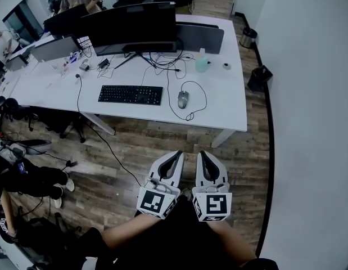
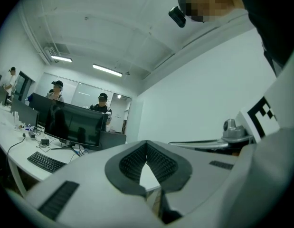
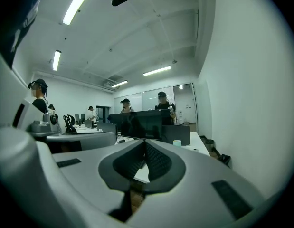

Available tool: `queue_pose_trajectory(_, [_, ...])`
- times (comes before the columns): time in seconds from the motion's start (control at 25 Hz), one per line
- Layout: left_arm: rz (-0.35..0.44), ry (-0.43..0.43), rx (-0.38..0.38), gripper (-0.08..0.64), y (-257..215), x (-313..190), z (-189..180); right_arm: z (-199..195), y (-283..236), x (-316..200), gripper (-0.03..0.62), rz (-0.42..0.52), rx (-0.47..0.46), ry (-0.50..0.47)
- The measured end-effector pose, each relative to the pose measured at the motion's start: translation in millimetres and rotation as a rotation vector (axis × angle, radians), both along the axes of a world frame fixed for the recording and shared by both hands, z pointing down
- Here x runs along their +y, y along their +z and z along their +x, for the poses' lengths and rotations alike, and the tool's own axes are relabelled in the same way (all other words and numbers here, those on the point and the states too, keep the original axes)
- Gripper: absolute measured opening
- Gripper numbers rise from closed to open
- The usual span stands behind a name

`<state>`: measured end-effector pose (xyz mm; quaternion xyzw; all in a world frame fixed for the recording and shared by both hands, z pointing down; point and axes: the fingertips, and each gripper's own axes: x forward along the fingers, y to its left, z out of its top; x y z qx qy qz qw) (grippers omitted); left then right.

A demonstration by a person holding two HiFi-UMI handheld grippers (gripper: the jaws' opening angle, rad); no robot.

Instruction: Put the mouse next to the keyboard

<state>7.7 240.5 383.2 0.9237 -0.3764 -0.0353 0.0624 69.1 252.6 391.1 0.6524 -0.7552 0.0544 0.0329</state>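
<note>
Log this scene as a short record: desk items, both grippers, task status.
desk: white, far side of the wood floor
keyboard: black, flat, near the desk's front edge
mouse: grey, wired, right of the keyboard, a gap between them
monitor: dark, behind the keyboard
left gripper: jaws together, empty, over the floor short of the desk
right gripper: jaws together, empty, beside the left one
status: neither gripper touches the mouse

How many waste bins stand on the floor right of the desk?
2. A silver bin by the desk's far right corner; a black bin nearer the camera, between the desk's right edge and the wall. More may be hidden under the desk.
</note>
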Motion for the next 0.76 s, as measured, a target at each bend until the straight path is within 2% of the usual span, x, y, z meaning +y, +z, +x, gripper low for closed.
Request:
queue_pose_trajectory(0.36, [-0.005,0.015,0.01,0.003,1.6,4.9,-3.3,-3.3,-5.5,4.2,0.018,0.015,0.015,0.011])
queue_pose_trajectory(0.76, [-0.032,0.02,0.013,0.003,6.1,4.2,-29.5,-38.6,-10.7,1.5,0.018,0.027,0.003,-0.052])
